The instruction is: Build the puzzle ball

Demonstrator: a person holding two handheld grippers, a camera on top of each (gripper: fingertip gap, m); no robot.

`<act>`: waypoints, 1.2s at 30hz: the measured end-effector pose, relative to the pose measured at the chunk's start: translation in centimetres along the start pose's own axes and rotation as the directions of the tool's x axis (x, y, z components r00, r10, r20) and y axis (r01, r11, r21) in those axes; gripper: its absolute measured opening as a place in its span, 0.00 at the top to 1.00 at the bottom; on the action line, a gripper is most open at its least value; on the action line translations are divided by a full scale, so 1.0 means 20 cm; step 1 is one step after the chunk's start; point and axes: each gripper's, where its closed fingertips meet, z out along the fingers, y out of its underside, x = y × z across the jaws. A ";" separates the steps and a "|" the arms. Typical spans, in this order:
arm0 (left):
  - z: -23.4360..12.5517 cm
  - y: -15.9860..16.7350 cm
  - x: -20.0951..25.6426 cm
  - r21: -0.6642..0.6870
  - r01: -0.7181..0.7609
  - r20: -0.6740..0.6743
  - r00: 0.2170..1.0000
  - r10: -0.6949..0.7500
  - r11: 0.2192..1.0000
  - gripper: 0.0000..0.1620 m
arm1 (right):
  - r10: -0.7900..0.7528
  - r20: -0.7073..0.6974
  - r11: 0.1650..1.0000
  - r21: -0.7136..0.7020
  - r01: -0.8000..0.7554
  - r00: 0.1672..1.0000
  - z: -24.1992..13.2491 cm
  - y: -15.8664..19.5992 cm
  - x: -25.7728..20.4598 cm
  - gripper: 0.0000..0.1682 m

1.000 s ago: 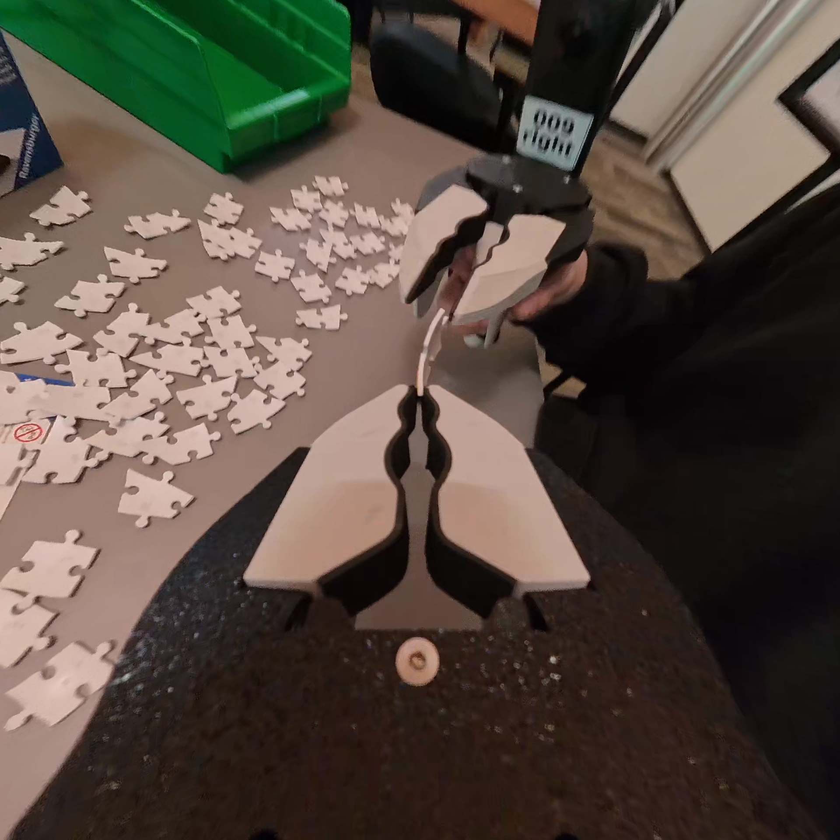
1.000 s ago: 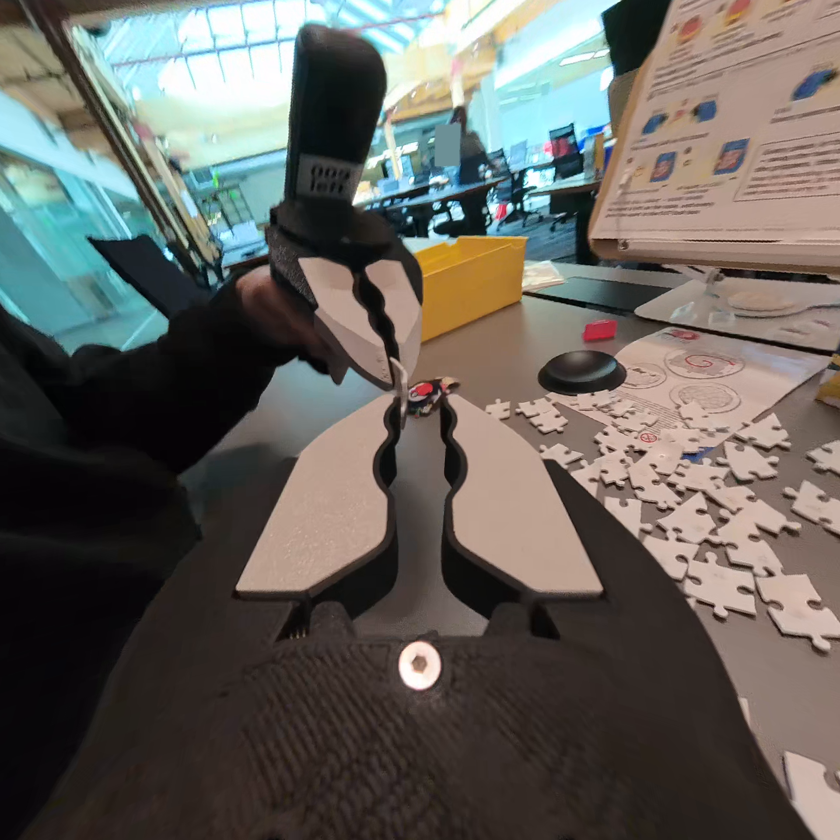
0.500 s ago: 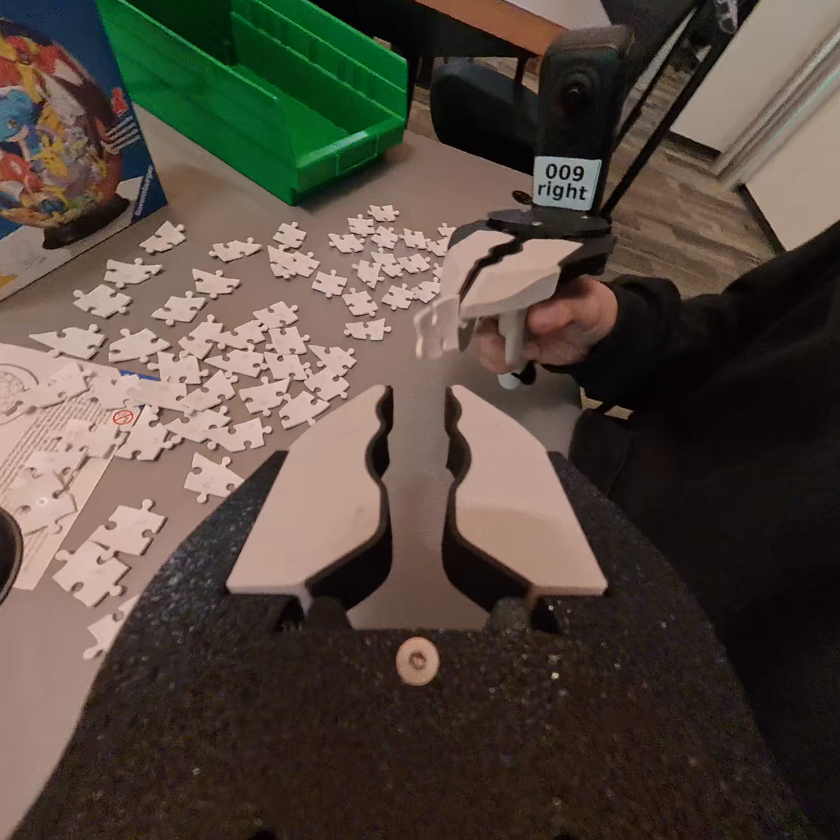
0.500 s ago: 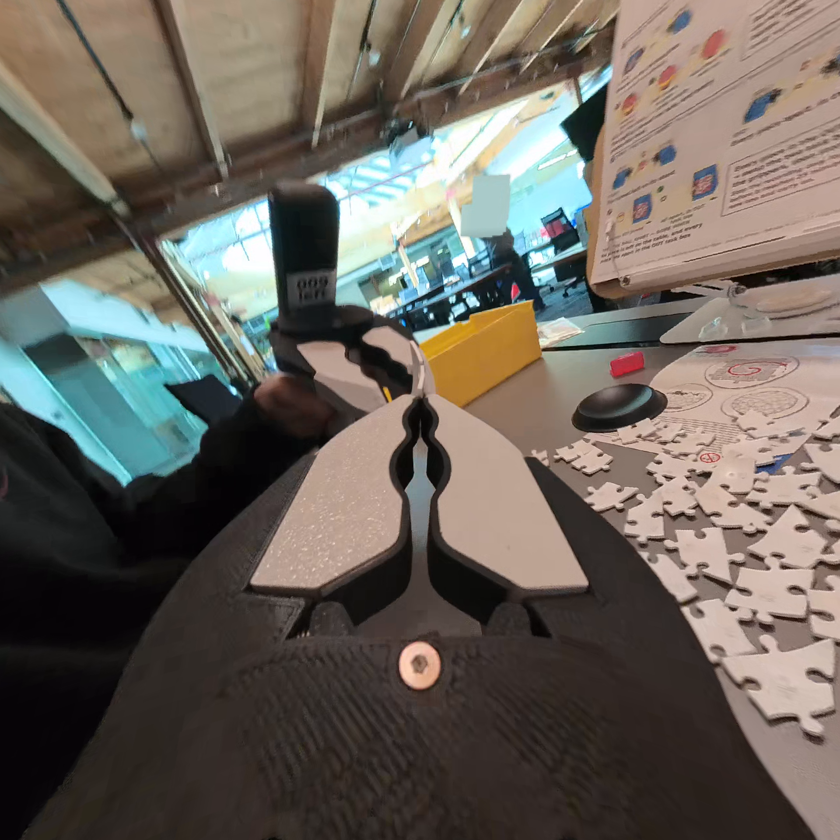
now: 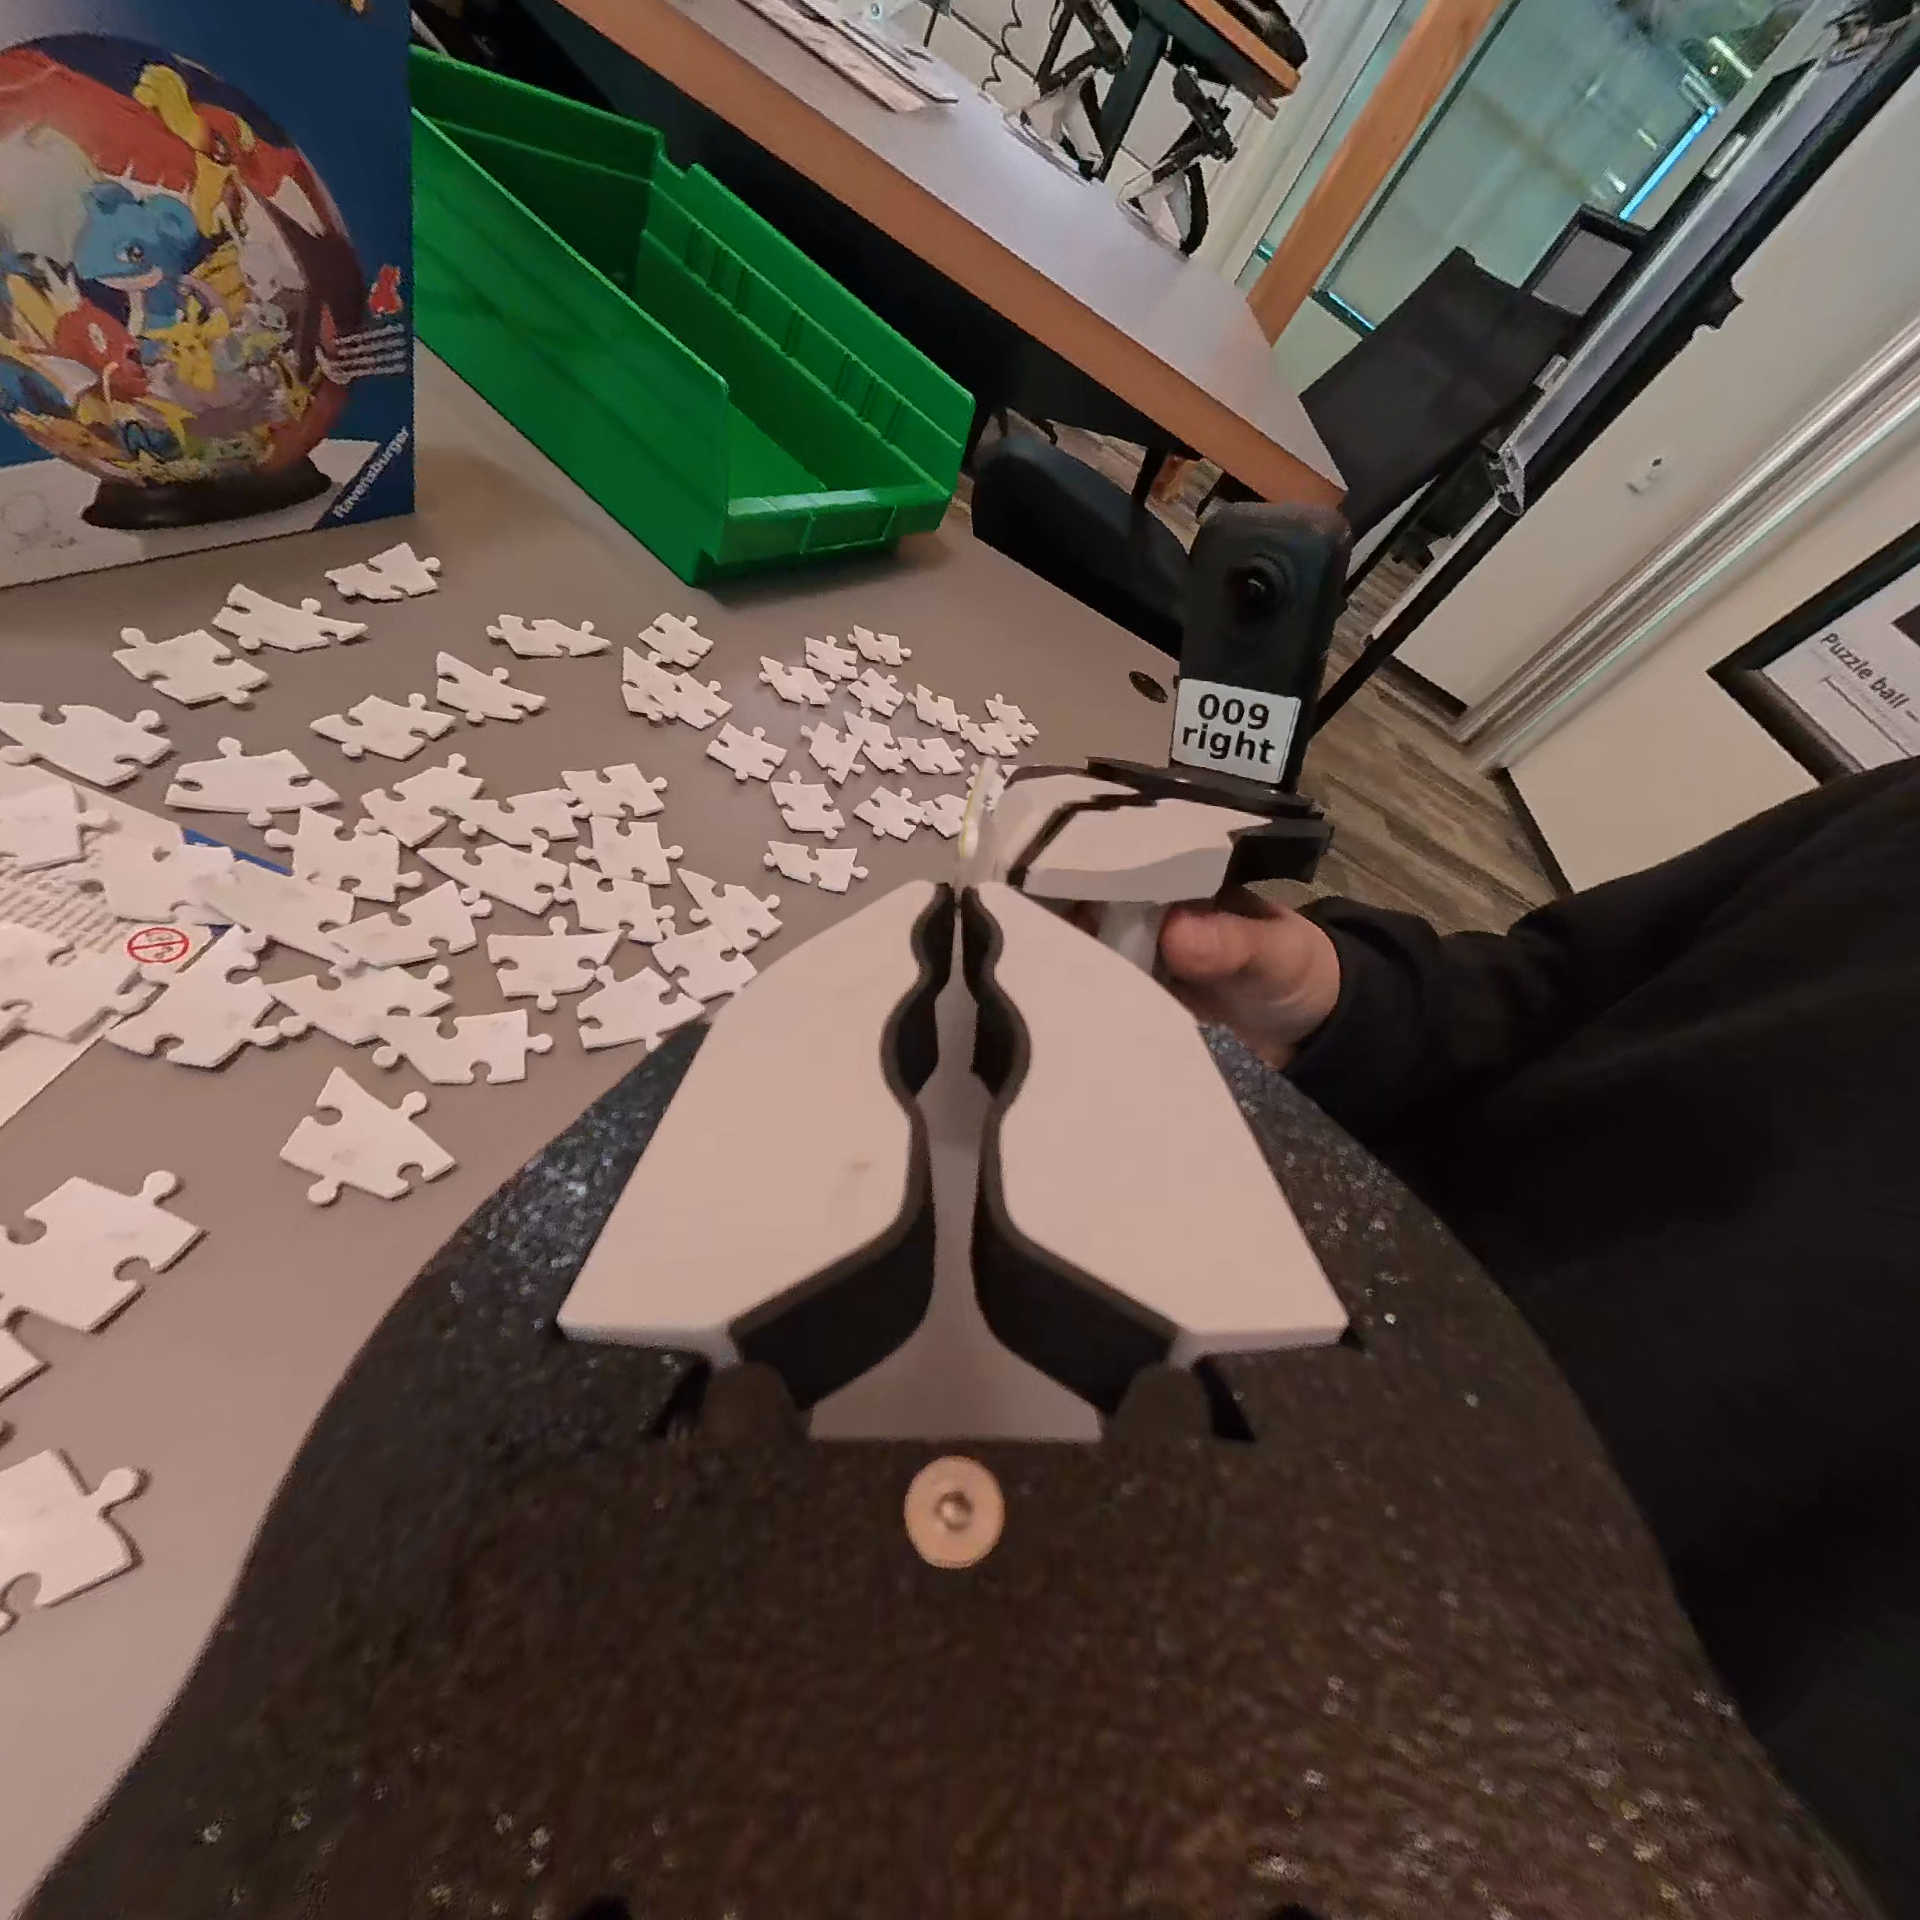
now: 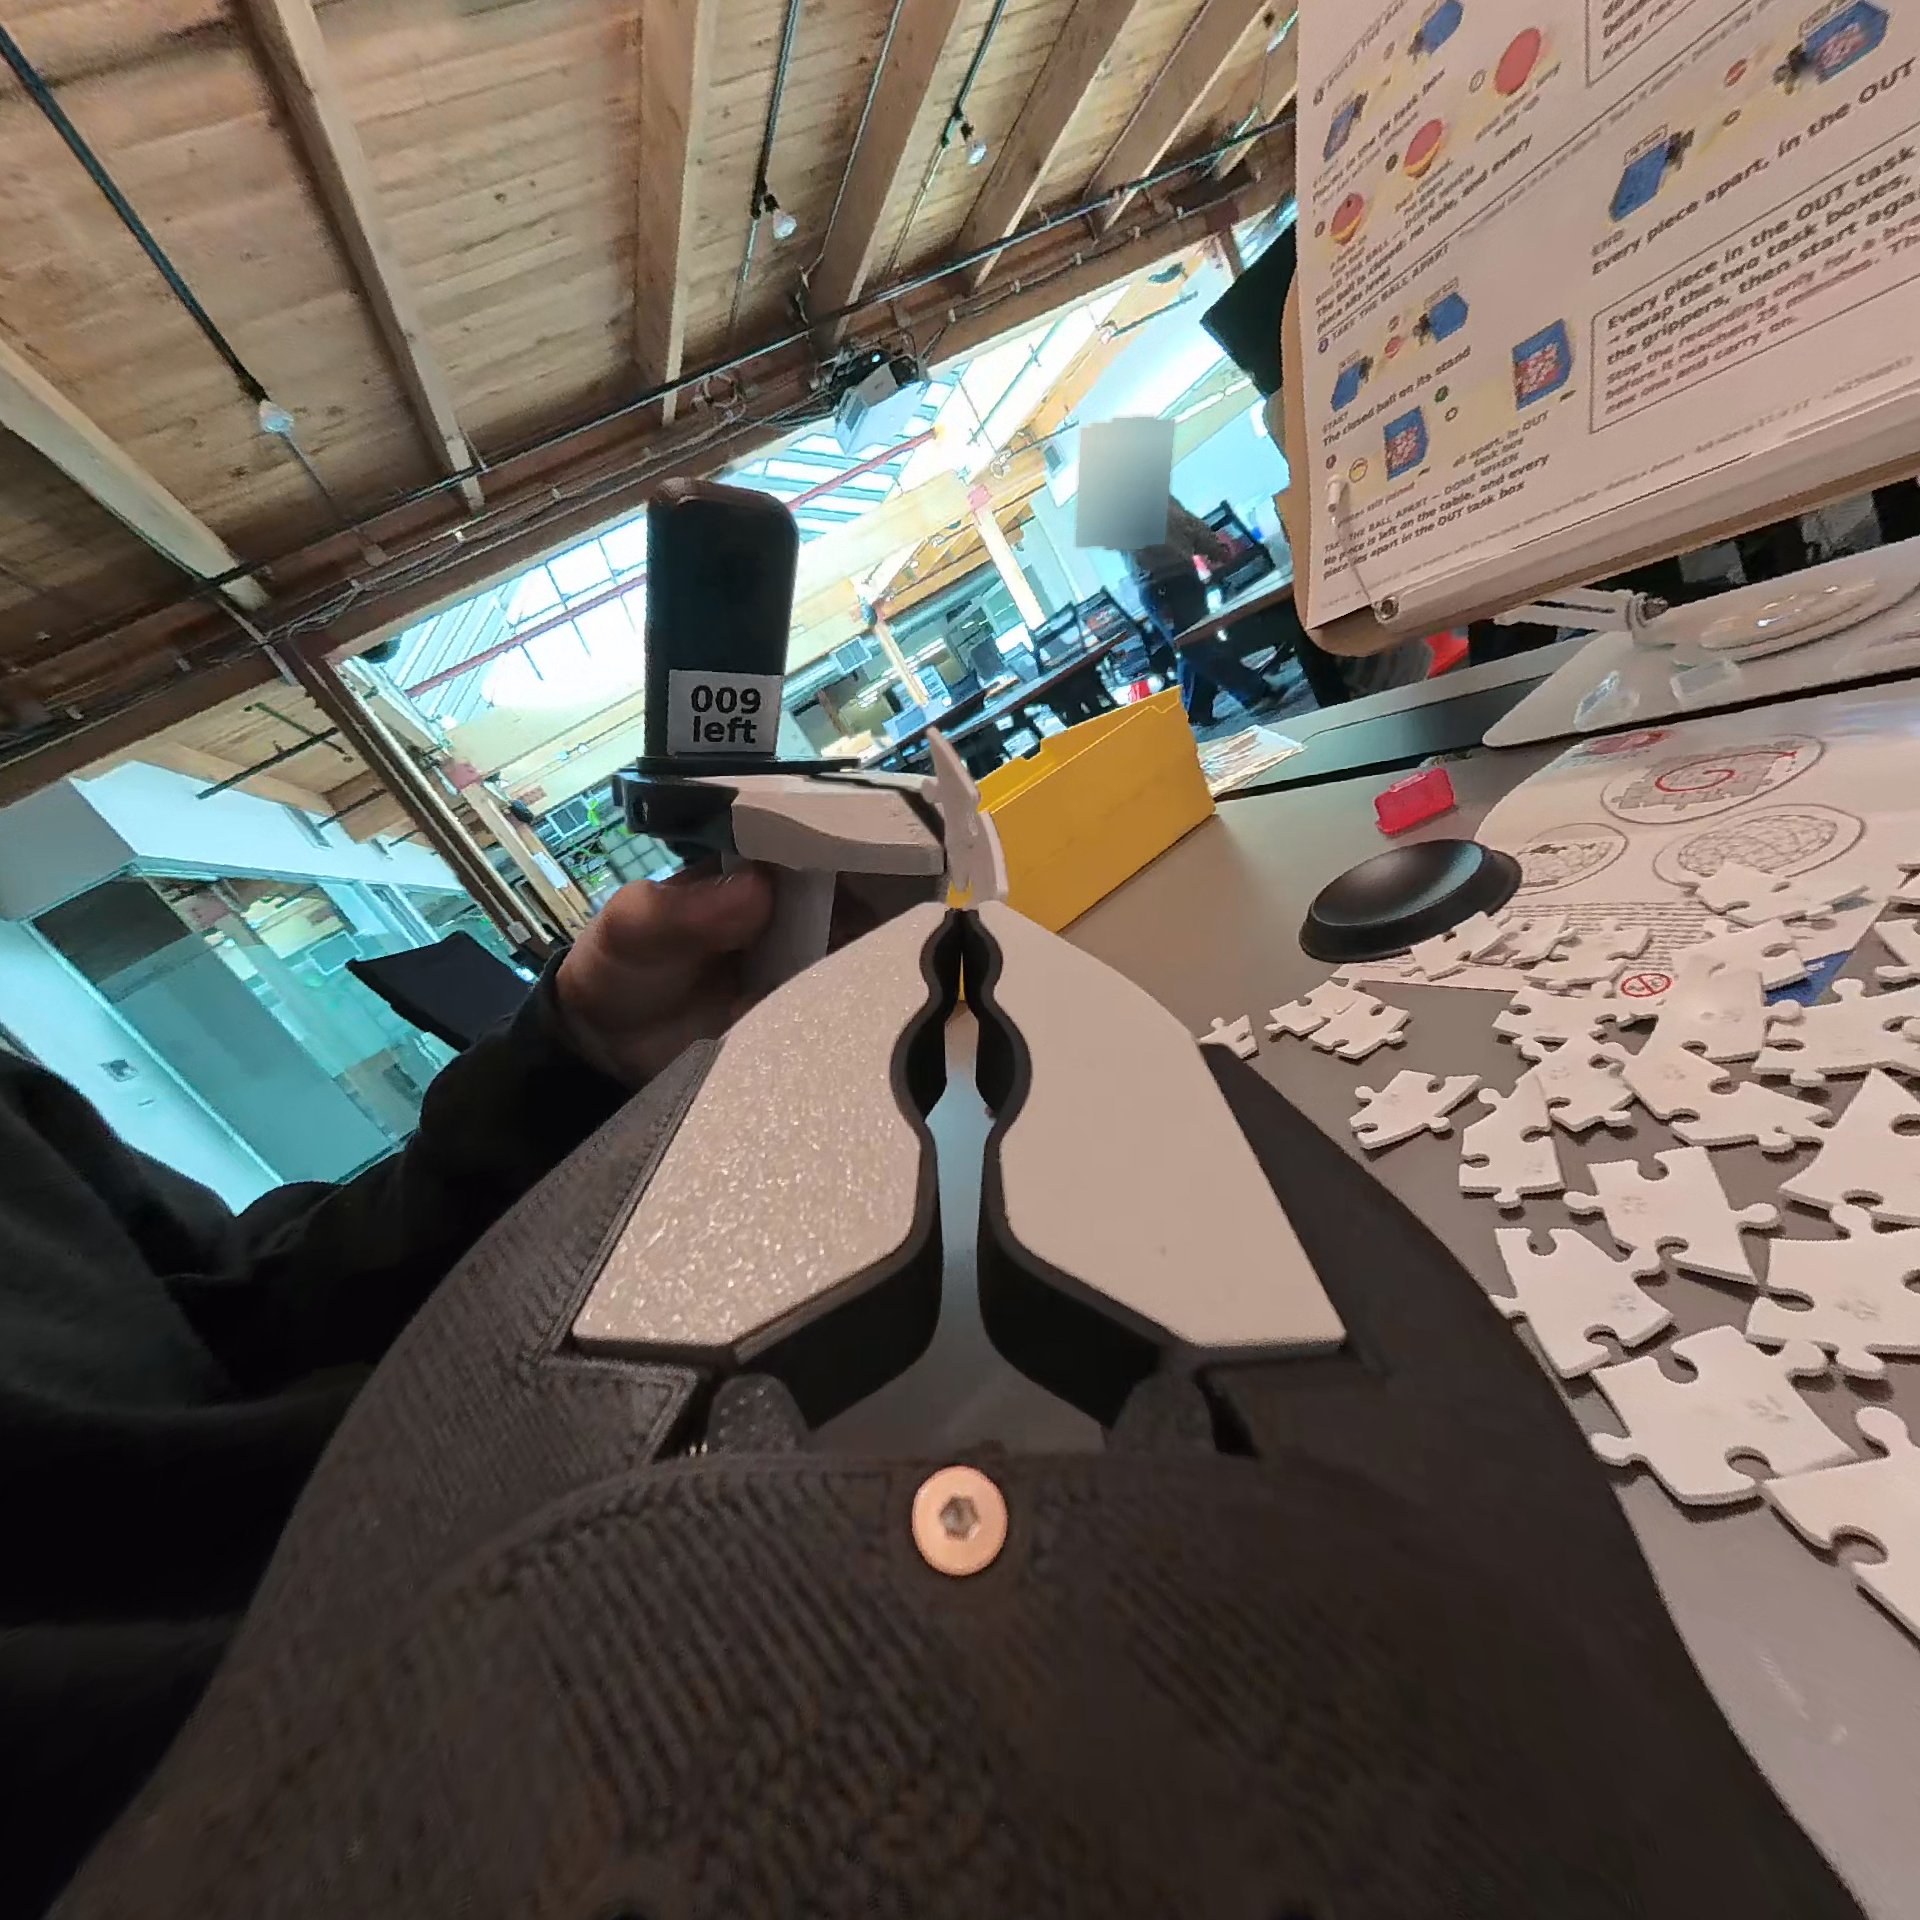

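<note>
Many white puzzle pieces [image 5: 499,862] lie face down on the grey table [image 5: 208,1351]; they also show in the right wrist view [image 6: 1621,1143]. My left gripper [image 5: 956,902] and right gripper [image 6: 961,920] meet tip to tip above the table's near edge. Both are shut on a curved white puzzle piece [image 6: 966,821], seen edge-on in the left wrist view [image 5: 975,821]. I cannot tell whether it is one piece or two joined. The right gripper [image 5: 1000,831] lies level, coming in from the right. The left gripper [image 6: 940,831] lies level, coming in from the left.
The puzzle box [image 5: 197,270] and a green bin [image 5: 665,343] stand at the table's far side. A yellow bin [image 6: 1091,810], a black round stand [image 6: 1408,894], a printed sheet [image 6: 1714,821] and a small red object [image 6: 1413,800] are on the table. An instruction board [image 6: 1621,260] stands behind them. Less than 4 cm separates the two grippers' tips.
Half a second ago my left gripper was open and apart from the right one. It has closed in on the piece at the right gripper's tip. Both grippers have levelled out.
</note>
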 end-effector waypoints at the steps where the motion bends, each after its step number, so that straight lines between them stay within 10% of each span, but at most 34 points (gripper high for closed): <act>1: 0.00 0.00 -0.01 0.001 0.010 0.003 1.000 -0.010 1.000 1.00 | -0.003 -0.009 1.000 0.002 0.003 1.000 0.00 0.00 0.01 1.00; 11: -0.14 0.08 -0.29 -0.253 0.069 0.167 0.986 -0.027 0.965 1.00 | -0.072 -0.077 0.985 -0.160 0.059 0.994 -0.01 0.07 0.11 1.00; 20: -0.07 0.21 -0.77 -0.680 0.168 0.236 0.972 -0.005 0.714 1.00 | -0.327 -0.057 0.894 -0.343 0.289 0.943 -0.05 0.12 0.15 0.97; 36: 0.02 0.34 -0.91 -0.747 0.277 0.313 0.949 -0.048 0.605 1.00 | -0.312 -0.063 0.891 -0.366 0.269 0.948 -0.12 0.10 0.21 0.99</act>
